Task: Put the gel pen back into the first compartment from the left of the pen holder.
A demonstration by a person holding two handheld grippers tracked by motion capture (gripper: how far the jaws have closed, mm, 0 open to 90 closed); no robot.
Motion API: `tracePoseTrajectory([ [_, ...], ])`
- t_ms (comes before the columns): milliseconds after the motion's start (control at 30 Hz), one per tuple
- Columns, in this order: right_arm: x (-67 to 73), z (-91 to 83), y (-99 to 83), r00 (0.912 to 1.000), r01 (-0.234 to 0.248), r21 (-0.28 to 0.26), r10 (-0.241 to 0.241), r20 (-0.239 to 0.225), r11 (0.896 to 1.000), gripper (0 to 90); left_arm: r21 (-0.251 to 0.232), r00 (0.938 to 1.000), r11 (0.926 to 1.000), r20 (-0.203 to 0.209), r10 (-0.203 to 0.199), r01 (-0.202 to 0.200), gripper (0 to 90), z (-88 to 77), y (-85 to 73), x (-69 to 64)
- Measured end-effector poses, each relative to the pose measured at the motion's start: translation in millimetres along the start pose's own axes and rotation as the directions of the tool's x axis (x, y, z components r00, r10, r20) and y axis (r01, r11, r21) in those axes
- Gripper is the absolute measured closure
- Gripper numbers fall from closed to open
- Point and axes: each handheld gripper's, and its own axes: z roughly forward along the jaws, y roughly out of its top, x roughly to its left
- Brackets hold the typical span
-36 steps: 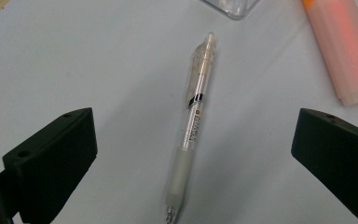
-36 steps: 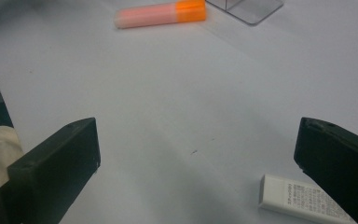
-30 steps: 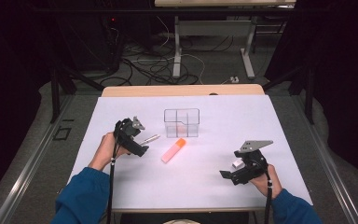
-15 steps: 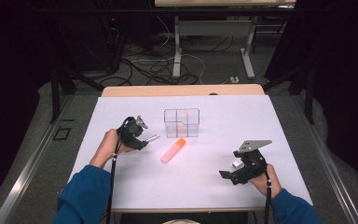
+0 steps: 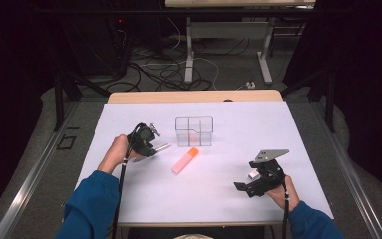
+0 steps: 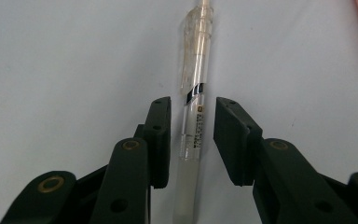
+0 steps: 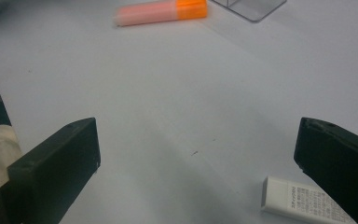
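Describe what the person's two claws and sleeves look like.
Both forearms wear blue sleeves. The left claw is black, with chunky jaws, flat rectangular pads and brass-coloured pivot pins. A black cable trails from it along the arm. The right claw is also black, topped by a grey three-cornered plate, with its own cable running back along the sleeve.

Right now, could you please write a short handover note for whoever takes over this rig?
Left claw: jaws have just been closing around the clear pen lying on the table; small gaps remain on both sides, so no grip yet.
Right claw: open, holding nothing, white eraser beside one jaw.
Orange highlighter lies mid-table; the clear organizer stands behind it.
Done: pen lined up between the jaws.
Left: probably grip and lift the pen.
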Motion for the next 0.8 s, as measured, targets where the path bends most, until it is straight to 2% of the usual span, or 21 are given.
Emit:
tracePoseTrajectory([
  [267, -0.3, -0.7, 0.2, 1.0, -0.005, 0.015, 0.005, -0.004, 1.0, 0.0, 0.026, 0.9998, 0.9996, 0.02, 0.01, -0.01, 72.2, 7.1, 3.4, 2.4],
  [333, -0.2, 0.8, -0.5, 1.0, -0.005, -0.004, 0.005, 0.002, 1.0, 0.0, 0.025, 0.9995, 0.9996, 0.03, 0.009, -0.01, 74.3, 7.5, 3.1, 3.0],
  [467, 0.2, 0.8, -0.4, 1.0, -0.003, -0.004, 0.003, 0.003, 1.0, 0.0, 0.037, 0.9991, 0.9993, 0.042, 0.007, -0.008, 77.3, 8.0, 4.5, 3.4],
  [667, -0.3, -1.0, 0.1, 1.0, -0.003, 0.015, 0.003, 0.0, 1.0, 0.0, 0.03, 0.9987, 0.9994, 0.048, -0.018, 0.017, 79.1, 7.6, 2.8, 4.0],
  [800, -0.1, -0.7, -0.4, 1.0, -0.007, 0.001, 0.007, 0.007, 1.0, 0.0, 0.014, 0.998, 0.9995, 0.056, -0.029, 0.028, 79.3, 6.8, 0.2, 5.7],
])
